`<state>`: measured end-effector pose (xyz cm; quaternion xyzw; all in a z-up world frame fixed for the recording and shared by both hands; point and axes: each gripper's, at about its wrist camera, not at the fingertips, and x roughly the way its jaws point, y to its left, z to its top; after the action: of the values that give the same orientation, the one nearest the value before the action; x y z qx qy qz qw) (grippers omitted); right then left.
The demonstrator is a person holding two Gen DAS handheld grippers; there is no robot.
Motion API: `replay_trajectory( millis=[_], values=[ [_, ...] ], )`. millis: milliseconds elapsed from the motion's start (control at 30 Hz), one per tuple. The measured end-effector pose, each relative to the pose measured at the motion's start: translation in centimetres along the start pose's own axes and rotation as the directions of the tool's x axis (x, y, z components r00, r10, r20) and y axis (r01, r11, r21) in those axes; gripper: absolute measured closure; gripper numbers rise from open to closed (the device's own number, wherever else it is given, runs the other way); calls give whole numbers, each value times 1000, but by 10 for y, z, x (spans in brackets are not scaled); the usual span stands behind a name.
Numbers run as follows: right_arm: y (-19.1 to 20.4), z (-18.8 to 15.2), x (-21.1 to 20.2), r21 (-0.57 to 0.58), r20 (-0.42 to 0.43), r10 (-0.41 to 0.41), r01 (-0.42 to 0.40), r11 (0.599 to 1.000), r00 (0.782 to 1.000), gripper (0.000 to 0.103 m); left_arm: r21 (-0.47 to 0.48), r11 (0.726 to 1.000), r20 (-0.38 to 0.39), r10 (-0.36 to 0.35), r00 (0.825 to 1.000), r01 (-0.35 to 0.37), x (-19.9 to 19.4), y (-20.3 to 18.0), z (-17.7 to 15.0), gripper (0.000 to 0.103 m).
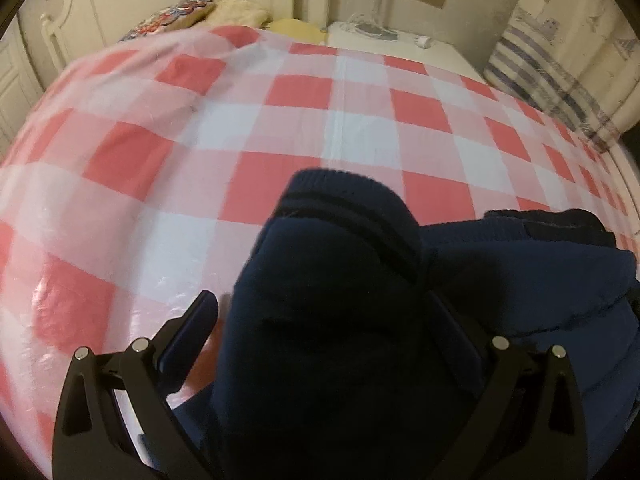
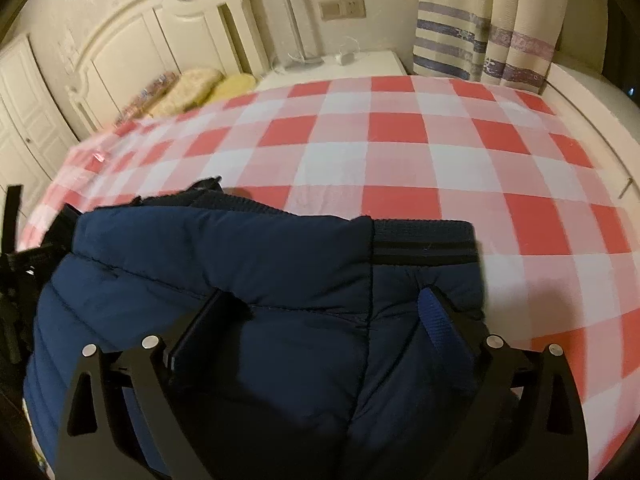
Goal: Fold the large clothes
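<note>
A navy padded jacket [image 2: 224, 256] lies on the red and white checked bed cover [image 2: 400, 152]. In the left wrist view a sleeve with a ribbed cuff [image 1: 344, 208] lies between the fingers of my left gripper [image 1: 328, 312]; the jaws are wide apart with the sleeve bulging between them. In the right wrist view my right gripper [image 2: 332, 304] stands wide open over the jacket near its ribbed hem [image 2: 424, 240], fingers resting on the fabric. The rest of the jacket shows in the left wrist view [image 1: 540, 264].
A cream headboard [image 2: 132, 48] and pillows [image 2: 192, 88] stand at the far end of the bed. A white nightstand [image 2: 352, 64] with a lamp sits beside a striped curtain [image 2: 480, 40]. My left gripper's frame shows at the left edge [image 2: 12, 264].
</note>
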<state>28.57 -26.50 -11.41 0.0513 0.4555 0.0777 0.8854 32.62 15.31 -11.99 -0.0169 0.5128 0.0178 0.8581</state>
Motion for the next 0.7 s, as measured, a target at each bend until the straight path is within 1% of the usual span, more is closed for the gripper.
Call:
replay_trajectory(
  millis=[33,67,100,133,167,233,267,300,333,367,400,433,467,500,533,600,700],
  values=[
    [4,1,-6,-5,6,-58,58,998,998,10,-6,997,49,71,996,-71,-14,-2,-1,2],
    [14,1,-19,-18,44,-111,112,994,993,10,-26,993,114,121,986,-118,-31,-4,-5,5],
    [25,0,-34,-36,92,-100,104,994,991,10,-42,990,168,143,975,-138,-47,-6,-9,6],
    [38,-1,-48,-66,135,-71,81,995,988,10,-41,991,248,131,960,-124,-71,-14,-16,6],
    [56,-3,-61,-111,169,-46,66,992,985,10,-21,995,298,104,949,-102,-88,-22,-22,4],
    [89,-8,-74,-206,188,-2,41,978,982,10,52,996,389,53,920,-79,-122,-49,-37,4],
    [103,-11,-76,-245,187,14,33,969,982,10,100,992,419,33,907,-82,-133,-66,-46,2],
    [121,-17,-74,-301,177,22,33,953,984,10,133,987,430,23,903,-89,-137,-77,-52,2],
    [134,-23,-68,-345,158,10,46,938,987,10,182,978,420,20,907,-106,-133,-95,-61,2],
    [141,-27,-60,-369,139,-7,58,927,990,10,205,972,404,25,914,-117,-126,-103,-65,2],
    [147,-35,-43,-396,104,-39,78,915,994,10,237,961,373,43,927,-140,-108,-113,-72,2],
    [148,-41,-30,-397,77,-55,81,914,996,10,252,954,345,66,936,-160,-92,-118,-74,2],
    [141,-43,-24,-364,62,-28,49,930,998,10,262,950,293,87,952,-168,-72,-119,-76,2],
    [134,-41,-24,-329,53,5,13,944,999,10,259,954,261,84,962,-153,-62,-118,-80,2],
    [129,-40,-24,-307,44,18,-4,952,999,10,240,963,248,60,967,-122,-59,-114,-79,2],
    [126,-39,-20,-301,24,33,-24,953,999,7,232,966,241,54,969,-112,-57,-112,-79,2],
    [130,-42,-17,-305,20,26,-18,952,999,6,239,962,261,69,963,-134,-55,-111,-83,2]
  ],
)
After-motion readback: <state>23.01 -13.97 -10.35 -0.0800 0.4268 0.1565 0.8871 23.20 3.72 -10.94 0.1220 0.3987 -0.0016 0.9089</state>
